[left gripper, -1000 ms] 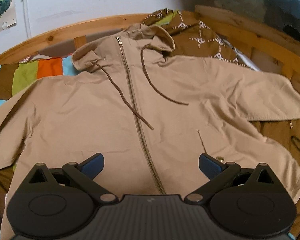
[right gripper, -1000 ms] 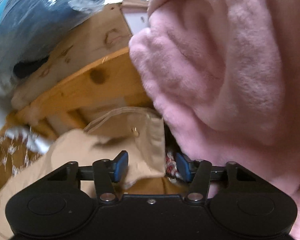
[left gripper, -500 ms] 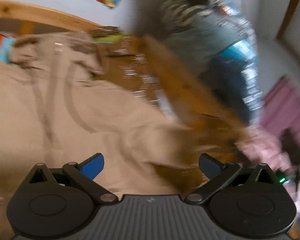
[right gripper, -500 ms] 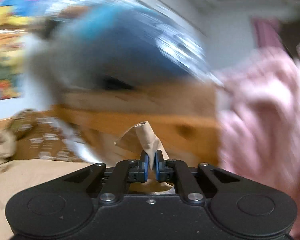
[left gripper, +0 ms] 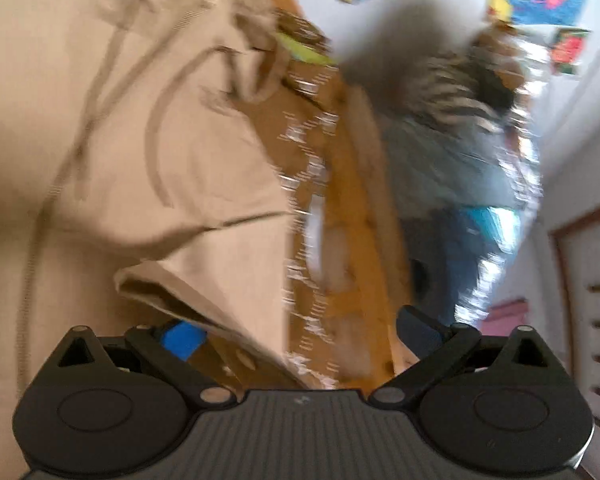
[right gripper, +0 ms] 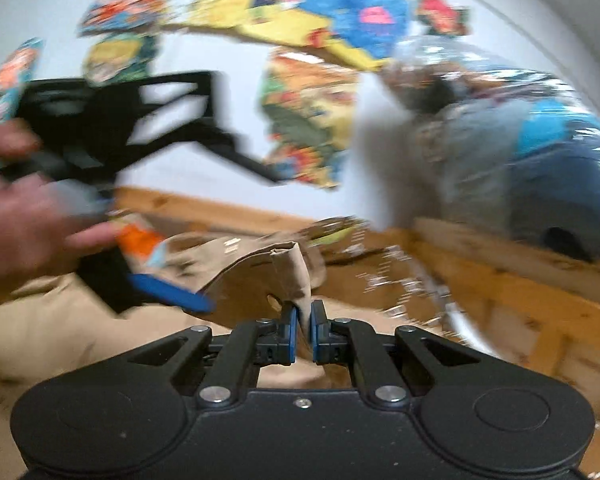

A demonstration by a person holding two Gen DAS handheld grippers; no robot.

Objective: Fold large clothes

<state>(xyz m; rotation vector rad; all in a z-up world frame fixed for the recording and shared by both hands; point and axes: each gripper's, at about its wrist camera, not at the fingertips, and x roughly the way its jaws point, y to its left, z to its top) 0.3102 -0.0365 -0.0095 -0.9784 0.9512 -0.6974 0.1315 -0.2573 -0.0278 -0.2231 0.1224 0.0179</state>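
A tan zip-up hooded jacket [left gripper: 120, 152] lies spread on the bed. My right gripper [right gripper: 304, 330] is shut on the cuff of its sleeve [right gripper: 292, 276] and holds it lifted. In the left wrist view that raised sleeve [left gripper: 220, 276] crosses just in front of my open left gripper [left gripper: 296, 336], its edge over the left blue pad [left gripper: 182, 338]; I cannot tell if they touch. The left gripper also shows in the right wrist view [right gripper: 140, 280], held by a hand [right gripper: 24, 220]. Both views are motion-blurred.
A brown patterned cloth [left gripper: 308, 168] lies under the jacket's right side. A wooden bed frame [right gripper: 520, 280] runs along the right. A pile of bagged bedding [right gripper: 540, 152] sits beyond it. Colourful posters [right gripper: 300, 20] hang on the white wall.
My right gripper closed on the sleeve cuff and swung it up and left over the jacket. My left gripper swung right and rolled, ending close beside the lifted sleeve.
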